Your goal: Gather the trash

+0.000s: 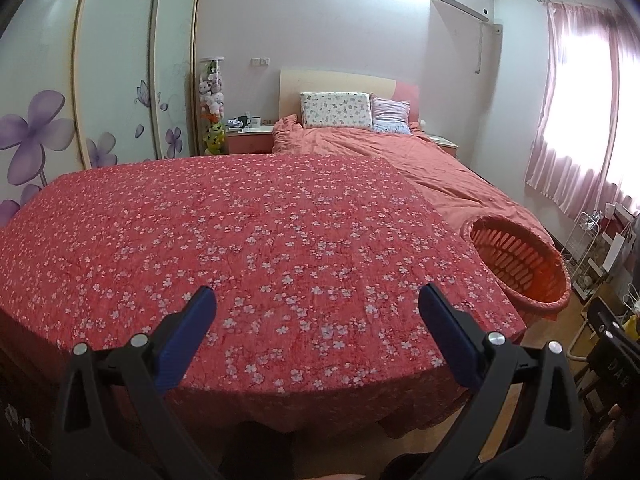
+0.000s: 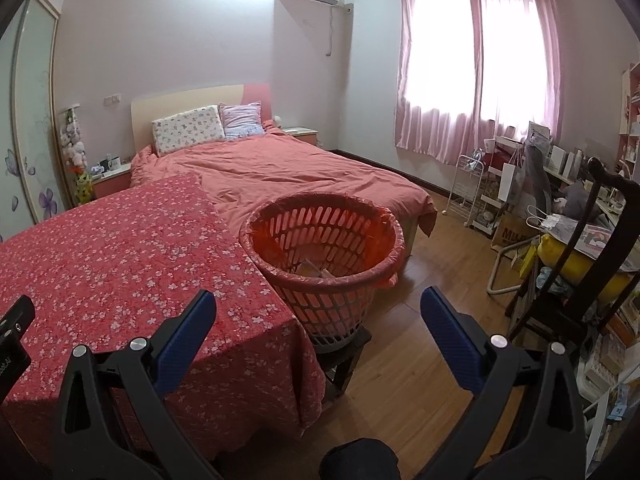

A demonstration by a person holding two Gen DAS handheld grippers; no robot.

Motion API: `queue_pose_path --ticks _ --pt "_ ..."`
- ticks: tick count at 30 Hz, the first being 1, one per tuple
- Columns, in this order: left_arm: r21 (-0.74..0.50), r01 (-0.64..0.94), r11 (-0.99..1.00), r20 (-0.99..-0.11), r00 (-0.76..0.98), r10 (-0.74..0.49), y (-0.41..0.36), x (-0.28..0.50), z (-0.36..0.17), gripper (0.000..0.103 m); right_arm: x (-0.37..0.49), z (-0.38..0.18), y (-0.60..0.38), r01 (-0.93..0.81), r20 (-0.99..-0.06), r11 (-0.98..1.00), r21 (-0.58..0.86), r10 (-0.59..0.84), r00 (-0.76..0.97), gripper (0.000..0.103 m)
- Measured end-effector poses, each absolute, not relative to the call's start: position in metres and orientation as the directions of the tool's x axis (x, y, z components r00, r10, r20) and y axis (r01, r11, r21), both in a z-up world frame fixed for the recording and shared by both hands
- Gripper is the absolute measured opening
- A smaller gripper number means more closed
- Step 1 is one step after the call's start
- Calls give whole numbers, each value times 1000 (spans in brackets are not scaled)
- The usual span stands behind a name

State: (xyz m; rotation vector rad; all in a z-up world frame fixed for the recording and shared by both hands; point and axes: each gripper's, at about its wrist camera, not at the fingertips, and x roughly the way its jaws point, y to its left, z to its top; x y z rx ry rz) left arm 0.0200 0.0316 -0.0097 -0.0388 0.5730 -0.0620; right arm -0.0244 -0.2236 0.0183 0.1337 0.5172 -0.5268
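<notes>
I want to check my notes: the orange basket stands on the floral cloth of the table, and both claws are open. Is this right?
Not quite. The orange basket stands beside the floral cloth, on a dark stool, as the right wrist view shows. The left claw and right claw are indeed open.

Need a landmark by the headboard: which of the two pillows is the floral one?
The larger white pillow printed with small flowers, on the side nearer the wardrobe. The smaller pillow beside it is lilac with stripes.

The tablecloth (image 1: 260, 240) is matt printed cotton-like cloth (slightly crinkled); the slotted basket (image 2: 324, 256) is glossy orange plastic lined with thin film; the floor (image 2: 432, 280) is smooth varnished wood.
</notes>
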Motion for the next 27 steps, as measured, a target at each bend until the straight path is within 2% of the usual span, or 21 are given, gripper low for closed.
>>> queue_pose_path --ticks 27 --pt "-67 59 996 -551 830 -86 23 10 -10 99 -28 19 -222 499 -502 866 12 -426 752 101"
